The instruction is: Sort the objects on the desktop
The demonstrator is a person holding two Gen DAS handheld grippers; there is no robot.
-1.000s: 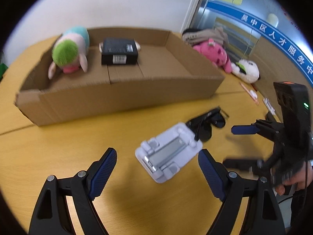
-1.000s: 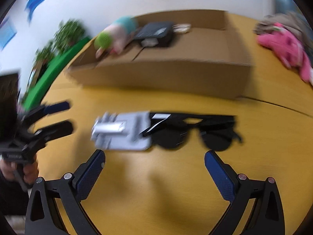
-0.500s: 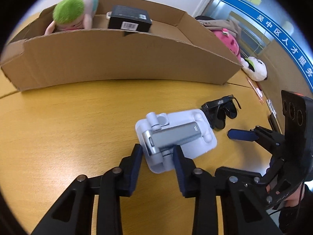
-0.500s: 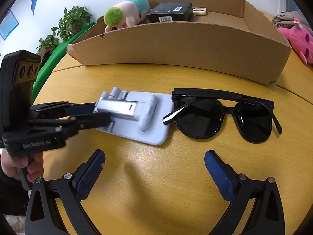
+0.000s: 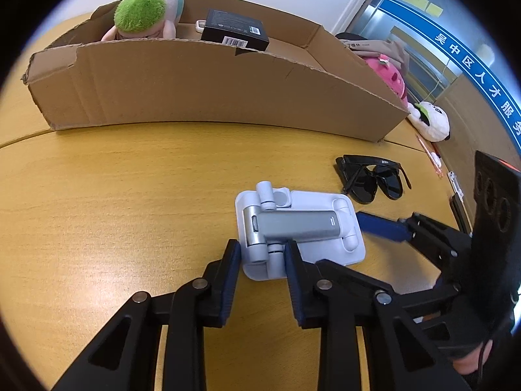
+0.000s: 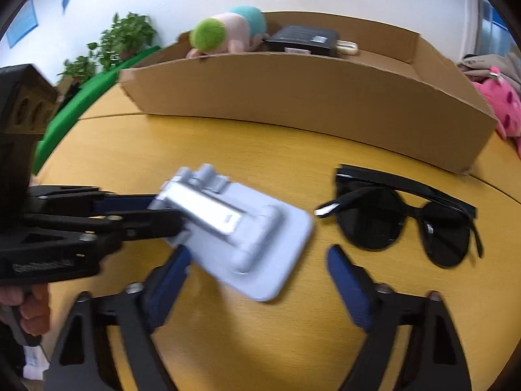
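Observation:
A white and grey folding phone stand [image 5: 299,228] lies on the yellow table, also in the right wrist view [image 6: 241,228]. My left gripper [image 5: 262,254] is shut on its near edge, seen from the side in the right wrist view [image 6: 162,215]. My right gripper [image 6: 257,270] is open, its fingers on either side of the stand's other end; one blue finger [image 5: 381,228] shows by the stand in the left wrist view. Black sunglasses [image 6: 407,221] lie folded to the right of the stand [image 5: 371,179].
A long cardboard box [image 5: 195,81] stands behind, holding a green-haired plush toy [image 5: 143,16] and a black box [image 5: 234,29]. A pink plush [image 5: 387,75] and a white plush [image 5: 429,120] lie at the far right. Green plants [image 6: 123,42] stand beyond the table.
My left gripper has closed onto the phone stand and turned it a little. My right gripper has moved in around the stand's other end, away from the sunglasses.

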